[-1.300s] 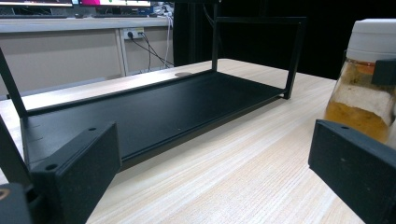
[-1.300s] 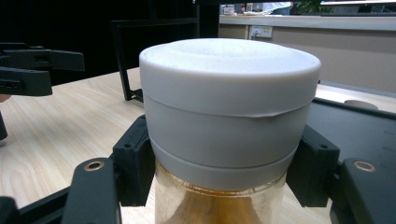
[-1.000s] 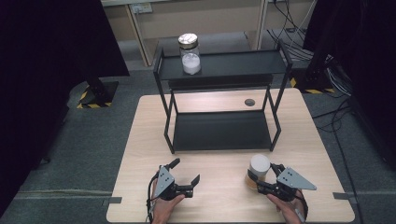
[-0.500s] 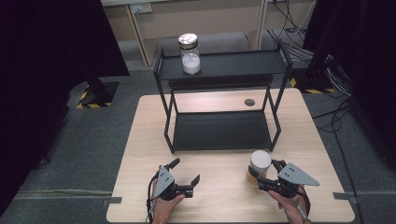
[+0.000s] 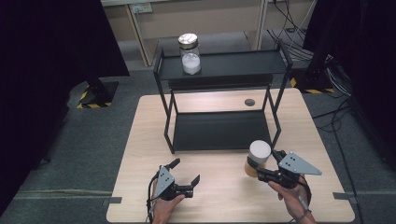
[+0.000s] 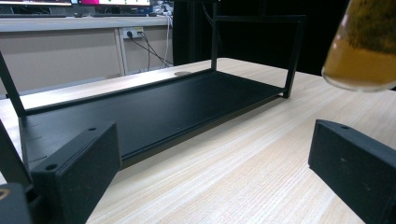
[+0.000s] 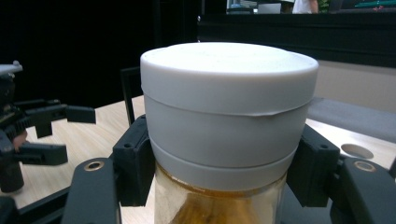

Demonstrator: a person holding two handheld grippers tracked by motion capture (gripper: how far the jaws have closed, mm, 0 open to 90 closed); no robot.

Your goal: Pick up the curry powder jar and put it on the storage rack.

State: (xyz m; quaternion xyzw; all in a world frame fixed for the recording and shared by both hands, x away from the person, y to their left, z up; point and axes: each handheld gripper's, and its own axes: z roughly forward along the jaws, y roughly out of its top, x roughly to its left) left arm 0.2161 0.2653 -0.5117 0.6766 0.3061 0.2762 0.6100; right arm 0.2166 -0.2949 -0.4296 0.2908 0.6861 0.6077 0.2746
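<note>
A jar [image 5: 258,156] with a white lid and amber contents hangs above the table's front right, just in front of the black rack [image 5: 219,130]. My right gripper [image 5: 256,169] is shut on it; in the right gripper view the jaws clamp the jar [image 7: 229,107] just under its lid. My left gripper [image 5: 186,171] rests at the table's front left, open, with nothing between its jaws. Its own view shows bare wood between the jaws, the rack's lower shelf [image 6: 154,107] ahead and the lifted jar [image 6: 364,46] at the upper right.
A second jar [image 5: 189,53] with a metal lid and white contents stands on the rack's top shelf at the left. The lower shelf is bare. A round cable hole [image 5: 250,102] sits behind the rack. Grey floor surrounds the table [image 5: 140,140].
My right gripper has risen with the jar, lifting it off the table and a little toward the rack. The left gripper has stayed where it was.
</note>
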